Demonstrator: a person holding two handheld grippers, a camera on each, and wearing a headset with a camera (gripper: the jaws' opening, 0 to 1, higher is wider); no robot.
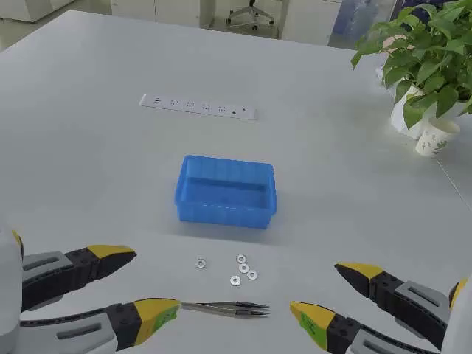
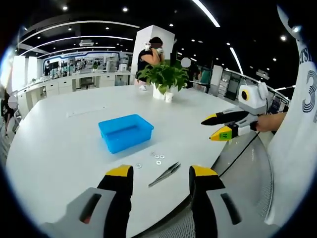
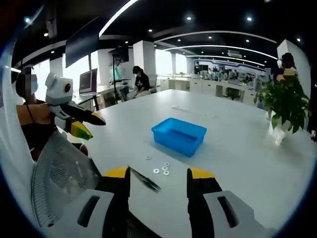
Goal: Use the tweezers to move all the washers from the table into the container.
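Observation:
A blue container [image 1: 225, 192] [image 2: 126, 131] [image 3: 179, 135] stands in the middle of the white table. Several small metal washers [image 1: 242, 269] [image 2: 156, 157] [image 3: 161, 169] lie on the table just in front of it. Closer to me, metal tweezers [image 1: 225, 308] [image 2: 165, 174] [image 3: 144, 179] lie flat, tips pointing right in the head view. My left gripper [image 1: 157, 279] [image 2: 161, 171] hovers open at the tweezers' left end, holding nothing. My right gripper [image 1: 314, 286] [image 3: 158, 173] is open too, to the right of the tweezers' tips, with nothing between its jaws.
A white power strip [image 1: 198, 107] lies behind the container. A potted plant [image 1: 424, 66] and a white cup [image 1: 434, 136] stand at the table's right edge. The table's near edge runs just under both grippers.

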